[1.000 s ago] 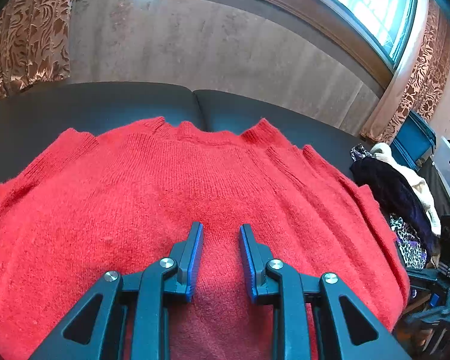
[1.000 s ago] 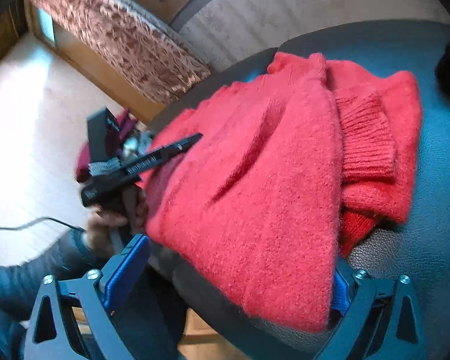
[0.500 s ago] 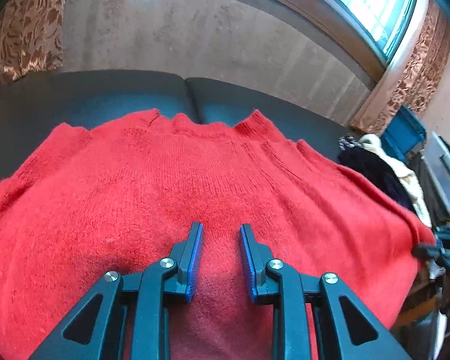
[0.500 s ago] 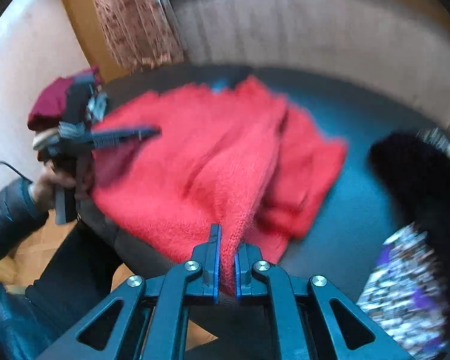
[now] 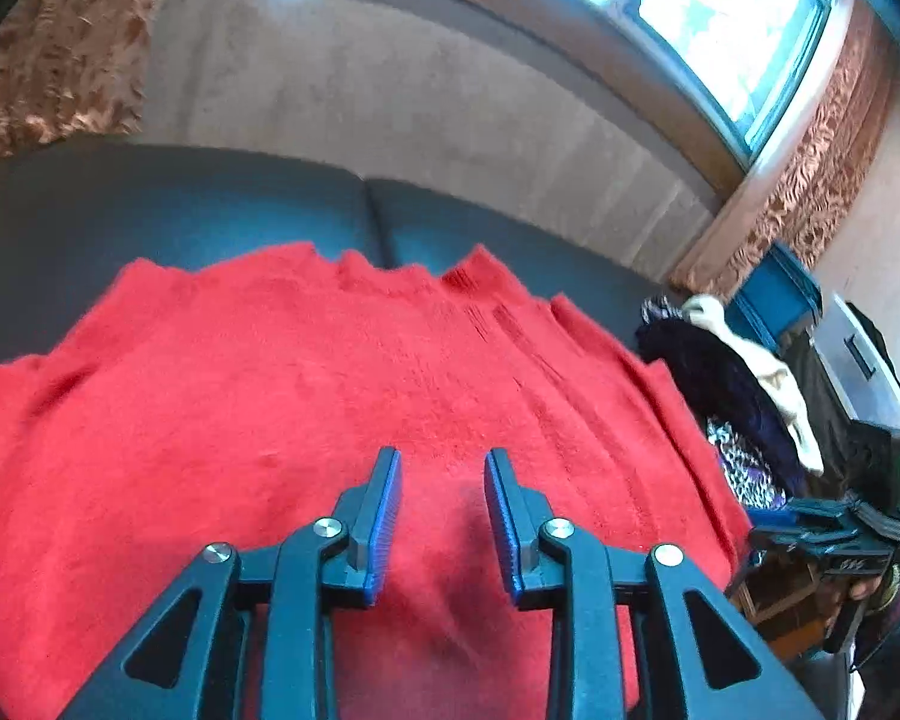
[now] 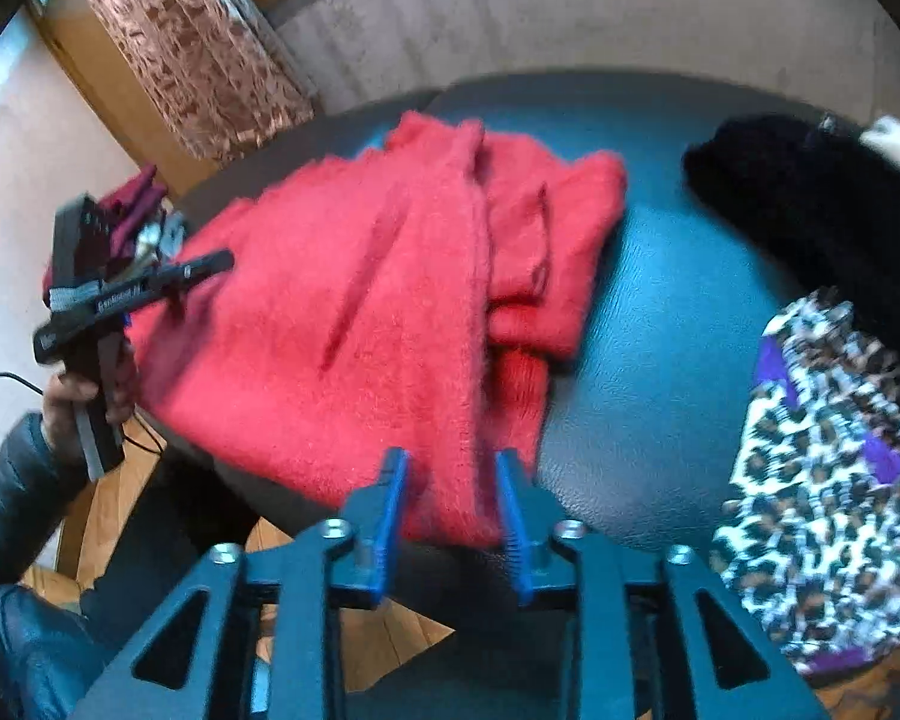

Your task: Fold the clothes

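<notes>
Dark leather tabletop (image 6: 660,324) under a curtained window carries your red sweater (image 6: 378,312), folded lengthwise, with black and leopard-print clothes (image 6: 822,456) to its right. Your right hand-held gripper (image 6: 453,501) has just been opening, jaws parted astride the sweater's near edge without pressing. Your left hand-held gripper (image 5: 442,516), jaws just widened, hovers empty over the sweater (image 5: 270,396).

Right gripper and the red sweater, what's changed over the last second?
The right gripper had pinched the near corner of the red sweater half a second ago; its jaws have just been opening, with that corner between them but no longer squeezed. The left gripper has opened slightly above the sweater. The sweater stays folded on the dark couch, beside the leopard-print garment.
</notes>
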A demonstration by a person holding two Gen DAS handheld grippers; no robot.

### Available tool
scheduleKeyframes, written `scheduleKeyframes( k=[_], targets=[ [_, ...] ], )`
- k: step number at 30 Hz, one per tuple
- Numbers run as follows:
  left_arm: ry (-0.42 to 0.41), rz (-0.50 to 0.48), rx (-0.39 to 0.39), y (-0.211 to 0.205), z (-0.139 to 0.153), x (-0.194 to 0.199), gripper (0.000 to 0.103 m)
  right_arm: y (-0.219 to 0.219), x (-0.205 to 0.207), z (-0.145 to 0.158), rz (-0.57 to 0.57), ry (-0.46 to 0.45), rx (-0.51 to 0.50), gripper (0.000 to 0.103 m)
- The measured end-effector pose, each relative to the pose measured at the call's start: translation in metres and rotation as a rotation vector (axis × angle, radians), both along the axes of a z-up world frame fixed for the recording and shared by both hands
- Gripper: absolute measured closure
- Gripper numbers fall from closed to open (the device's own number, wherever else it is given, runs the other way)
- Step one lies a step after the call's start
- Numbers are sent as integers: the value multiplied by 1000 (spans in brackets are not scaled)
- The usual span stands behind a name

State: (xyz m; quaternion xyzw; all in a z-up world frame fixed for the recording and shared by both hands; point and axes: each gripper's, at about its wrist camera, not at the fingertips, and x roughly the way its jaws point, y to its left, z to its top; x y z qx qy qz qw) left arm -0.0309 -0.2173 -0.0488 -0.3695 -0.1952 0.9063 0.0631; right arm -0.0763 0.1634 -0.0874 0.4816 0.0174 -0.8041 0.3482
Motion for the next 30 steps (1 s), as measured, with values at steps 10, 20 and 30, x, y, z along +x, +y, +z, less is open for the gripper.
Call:
scheduleKeyframes(
  k=[10,20,30],
  targets=[
    [-17,9,-58,-3,-6,3,74,-81,-58,-2,9,86,-8,39],
    [-24,-19,-51,2,-13,-25,73,-80,-55,7,-101,212,183,98],
    [-9,-22,-31,-6,-3,-26,73,-46,-58,-16,-245,152,108,94]
  ],
)
